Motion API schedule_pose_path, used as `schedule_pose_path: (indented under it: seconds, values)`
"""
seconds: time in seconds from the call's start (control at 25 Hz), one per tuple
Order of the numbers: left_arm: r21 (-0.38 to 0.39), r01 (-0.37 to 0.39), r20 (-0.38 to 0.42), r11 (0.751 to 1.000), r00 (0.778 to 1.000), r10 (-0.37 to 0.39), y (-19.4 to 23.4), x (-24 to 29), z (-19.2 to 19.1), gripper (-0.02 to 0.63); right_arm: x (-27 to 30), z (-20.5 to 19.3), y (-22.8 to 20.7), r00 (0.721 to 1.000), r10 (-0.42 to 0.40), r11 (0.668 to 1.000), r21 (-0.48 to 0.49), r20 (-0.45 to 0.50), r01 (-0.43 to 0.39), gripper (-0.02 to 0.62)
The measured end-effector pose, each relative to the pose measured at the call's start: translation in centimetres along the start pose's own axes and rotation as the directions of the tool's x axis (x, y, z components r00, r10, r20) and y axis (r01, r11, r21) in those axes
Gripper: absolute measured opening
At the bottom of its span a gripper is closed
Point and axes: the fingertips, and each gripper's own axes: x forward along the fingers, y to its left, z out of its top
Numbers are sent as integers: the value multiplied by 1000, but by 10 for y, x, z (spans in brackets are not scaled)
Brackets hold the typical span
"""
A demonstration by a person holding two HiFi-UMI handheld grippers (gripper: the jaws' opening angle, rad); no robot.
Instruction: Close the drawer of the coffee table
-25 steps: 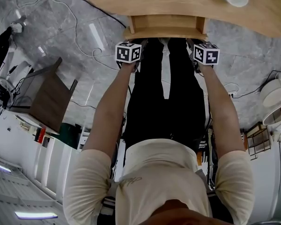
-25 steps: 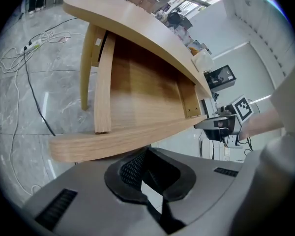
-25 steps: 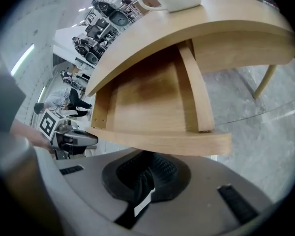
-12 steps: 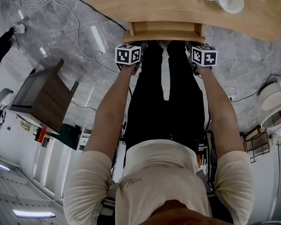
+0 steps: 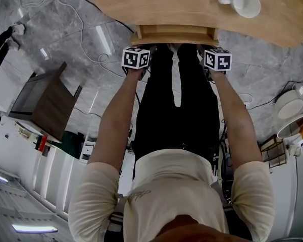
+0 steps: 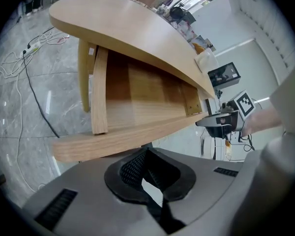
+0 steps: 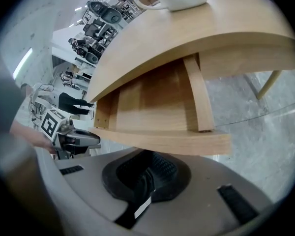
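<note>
The left gripper (image 6: 146, 171) and right gripper (image 7: 145, 178), jaws pinched together on nothing, are sitting at the front of the drawer (image 5: 174, 34), seemingly touching it. It is sticking partway out of the coffee table (image 5: 156, 4), awaiting an even push.

A shallow drawer (image 5: 174, 35) of pale, grained wood stands partly pulled out from beneath the rounded top of a matching desk (image 5: 156, 4), its front jutting past the rim toward the person. The front is a plain, thick slab running level below the desk's edge. Behind it, the drawer's upright side walls and smooth wooden bottom show in the gap under the top.
</note>
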Motion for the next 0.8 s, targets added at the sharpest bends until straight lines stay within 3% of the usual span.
schedule_pose_path:
  seconds: [0.52, 0.8]
  values:
    - [105, -7, 16, 994, 1000, 6, 13, -4, 51, 5, 0, 57, 5, 999, 24, 999, -29, 39, -23, -6]
    - [60, -13, 69, 998, 998, 8, 18, -7, 88, 5, 1, 87, 4, 998, 18, 999, -49, 61, -15, -5]
